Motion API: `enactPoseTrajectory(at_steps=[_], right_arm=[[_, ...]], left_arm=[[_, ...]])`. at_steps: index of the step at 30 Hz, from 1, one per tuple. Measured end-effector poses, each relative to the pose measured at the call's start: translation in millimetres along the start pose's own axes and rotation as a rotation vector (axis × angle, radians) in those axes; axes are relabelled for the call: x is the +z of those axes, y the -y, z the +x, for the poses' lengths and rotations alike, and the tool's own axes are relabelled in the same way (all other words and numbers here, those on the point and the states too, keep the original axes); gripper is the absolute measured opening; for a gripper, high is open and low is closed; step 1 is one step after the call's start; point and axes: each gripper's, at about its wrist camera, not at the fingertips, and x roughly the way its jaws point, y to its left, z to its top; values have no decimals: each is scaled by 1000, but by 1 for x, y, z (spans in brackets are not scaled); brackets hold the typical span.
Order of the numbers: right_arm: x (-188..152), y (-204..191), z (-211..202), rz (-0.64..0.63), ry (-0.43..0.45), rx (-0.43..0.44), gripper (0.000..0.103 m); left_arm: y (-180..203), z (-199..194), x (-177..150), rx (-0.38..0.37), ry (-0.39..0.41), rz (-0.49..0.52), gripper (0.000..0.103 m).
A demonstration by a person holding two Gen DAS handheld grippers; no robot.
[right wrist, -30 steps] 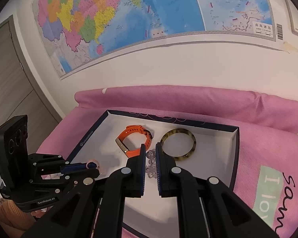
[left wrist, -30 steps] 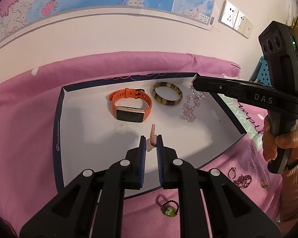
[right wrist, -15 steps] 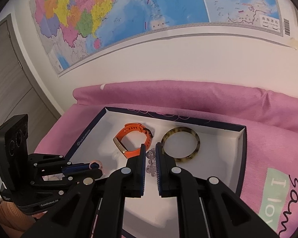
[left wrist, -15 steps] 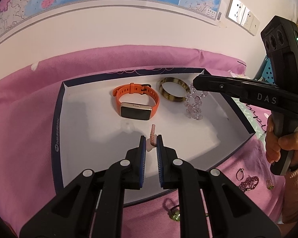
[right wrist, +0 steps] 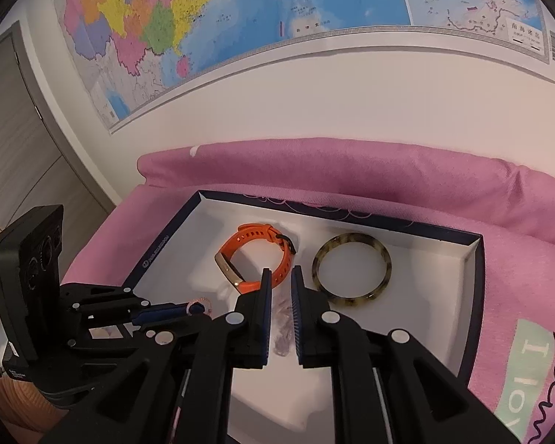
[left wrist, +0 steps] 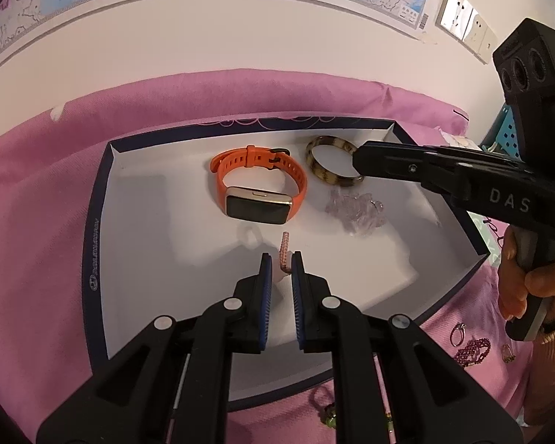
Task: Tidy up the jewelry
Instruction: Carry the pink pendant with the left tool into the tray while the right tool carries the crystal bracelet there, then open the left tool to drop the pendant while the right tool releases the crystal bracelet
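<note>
A white tray (left wrist: 137, 222) with a dark blue rim lies on pink cloth. In it are an orange watch (left wrist: 259, 192), a tortoiseshell bangle (left wrist: 333, 166) and a clear bead bracelet (left wrist: 355, 209). My left gripper (left wrist: 280, 268) is shut on a small pink beaded ring (left wrist: 285, 253), held just above the tray floor. My right gripper (right wrist: 280, 294) is open and empty; the bead bracelet (right wrist: 283, 327) lies on the tray under its fingers. The watch (right wrist: 257, 262) and bangle (right wrist: 351, 272) lie just beyond.
On the cloth right of the tray lie a silver ring (left wrist: 458, 333), a dark red bead bracelet (left wrist: 473, 351) and a gold ring (left wrist: 507, 353). A green-stone ring (left wrist: 329, 412) lies by the tray's near rim. A wall map hangs behind.
The right gripper has opened and let go of the clear bead bracelet, which now lies on the tray. The left gripper, still holding the pink ring, has moved closer over the tray.
</note>
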Motion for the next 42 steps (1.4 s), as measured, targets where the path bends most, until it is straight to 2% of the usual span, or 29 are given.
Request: enactPoseTrajectory(at_steps=[2, 7, 16, 22, 28, 34, 39, 41, 42], right_arm=[[-1, 0, -2, 5, 4, 1, 16], [-3, -14, 0, -34, -19, 34, 16], [-10, -40, 31, -75, -133, 113, 16], [-5, -37, 46, -36, -161, 109, 16], [0, -27, 49, 7, -146, 68, 16], [0, -25, 38, 17, -109, 71, 28], [0, -24, 14, -6, -59, 44, 32], [-2, -20, 3, -10, -37, 25, 41], [-2, -19, 1, -9, -29, 18, 42]], left_arm=[[-1, 2, 1, -1, -3, -7, 11], [-4, 3, 0, -6, -6, -19, 11], [-7, 4, 0, -6, -8, -24, 12], [-9, 6, 1, -9, -13, -29, 12], [-11, 6, 1, -8, -14, -26, 12], [-8, 9, 5, -1, -17, -20, 12], [-3, 8, 9, 2, -13, -11, 12], [-4, 6, 10, 1, -9, -12, 12], [-4, 6, 11, -2, -5, -13, 12]])
